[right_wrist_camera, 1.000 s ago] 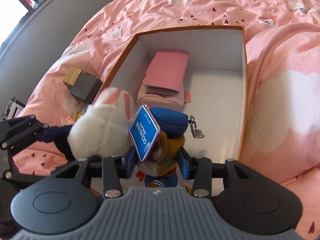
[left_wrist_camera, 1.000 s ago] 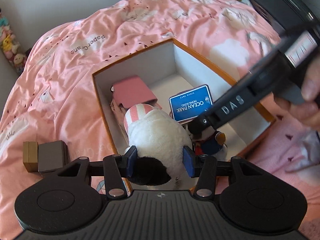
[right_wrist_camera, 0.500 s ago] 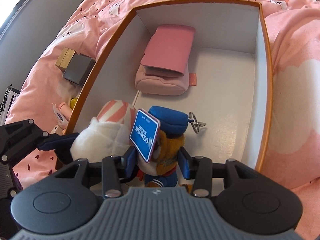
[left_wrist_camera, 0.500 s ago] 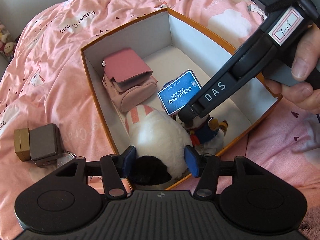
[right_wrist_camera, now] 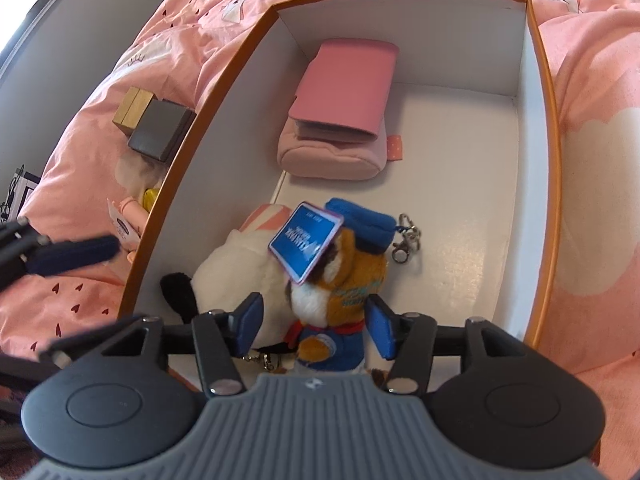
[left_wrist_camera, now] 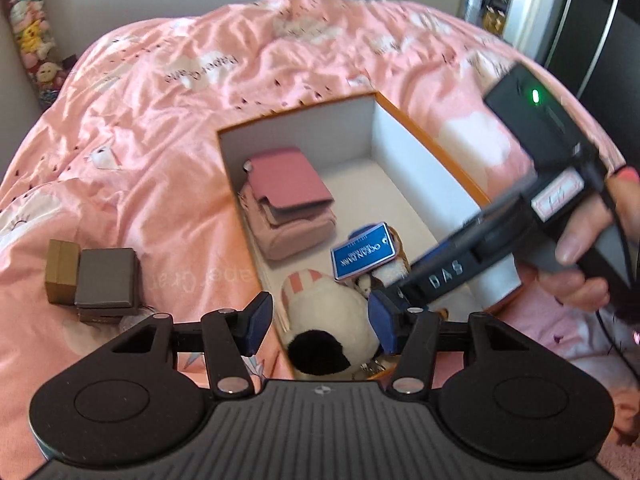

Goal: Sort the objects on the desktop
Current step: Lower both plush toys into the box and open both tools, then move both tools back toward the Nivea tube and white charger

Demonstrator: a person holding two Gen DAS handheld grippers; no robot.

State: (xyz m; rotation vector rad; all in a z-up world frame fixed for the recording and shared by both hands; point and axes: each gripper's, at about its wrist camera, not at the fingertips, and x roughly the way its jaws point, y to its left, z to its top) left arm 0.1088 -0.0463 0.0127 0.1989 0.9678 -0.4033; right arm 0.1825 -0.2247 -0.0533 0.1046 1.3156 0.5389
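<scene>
Bedding: a pink quilt [left_wrist_camera: 168,128] carries an orange-rimmed box [right_wrist_camera: 541,80]; grey wall and dark wardrobe lie behind. White plush [left_wrist_camera: 328,312] and blue-capped plush [right_wrist_camera: 340,280] lie at the box's near end, a pink pouch [right_wrist_camera: 340,148] farther in. Left gripper [left_wrist_camera: 316,326]: jaws apart, astride the box's near rim, clear of the white plush. Right gripper [right_wrist_camera: 312,326]: jaws opening, blue-capped plush between, pads clear.

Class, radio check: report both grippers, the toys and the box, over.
Left gripper open, clear of white plush. Right gripper opening, pads off sailor plush. Both toys down in box beside pink pouch. Nothing blocking.
</scene>
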